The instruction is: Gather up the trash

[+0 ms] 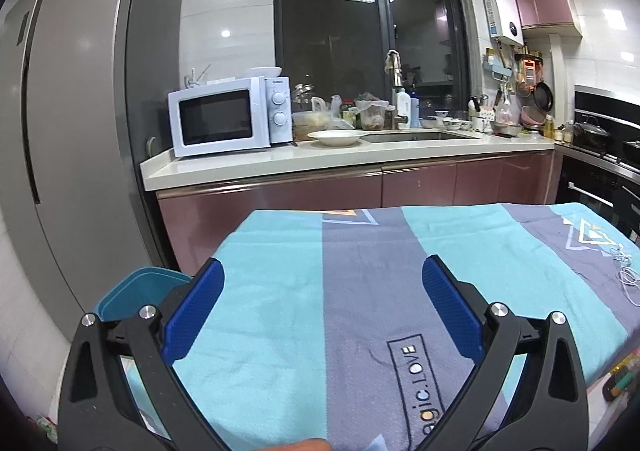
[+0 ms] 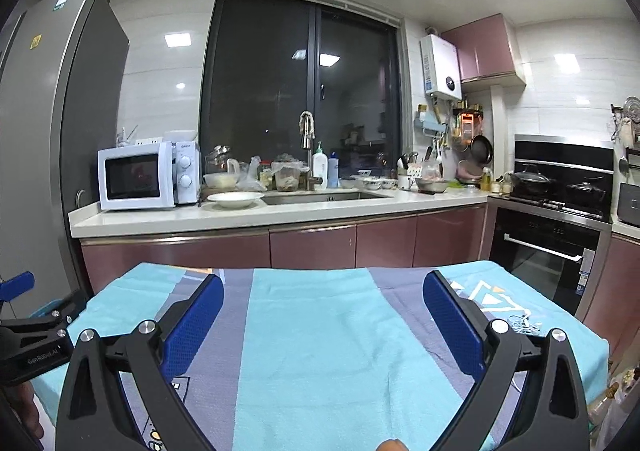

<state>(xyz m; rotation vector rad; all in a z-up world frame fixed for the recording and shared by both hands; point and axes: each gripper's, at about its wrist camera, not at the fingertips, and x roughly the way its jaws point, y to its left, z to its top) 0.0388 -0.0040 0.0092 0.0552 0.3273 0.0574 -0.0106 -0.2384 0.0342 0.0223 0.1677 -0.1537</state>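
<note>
A table under a teal and grey striped cloth (image 1: pixel 360 291) fills the foreground of both views. My left gripper (image 1: pixel 322 271) hovers open above the cloth with nothing between its blue pads. My right gripper (image 2: pixel 323 289) also stands open and empty over the cloth (image 2: pixel 320 331). A blue bin (image 1: pixel 136 291) sits on the floor by the table's left edge, partly hidden behind my left finger. A tangle of white cord (image 1: pixel 626 271) lies on the cloth at the far right, and shows as the white cord (image 2: pixel 522 325) beside my right finger. No other loose item shows on the cloth.
A kitchen counter (image 1: pixel 320 163) runs behind the table with a white microwave (image 1: pixel 228 117), a white bowl (image 1: pixel 338 137), a sink and many jars. A tall grey fridge (image 1: pixel 72 111) stands at left. A stove and oven (image 2: pixel 552 235) stand at right. The left gripper's body (image 2: pixel 36 339) shows at the right view's left edge.
</note>
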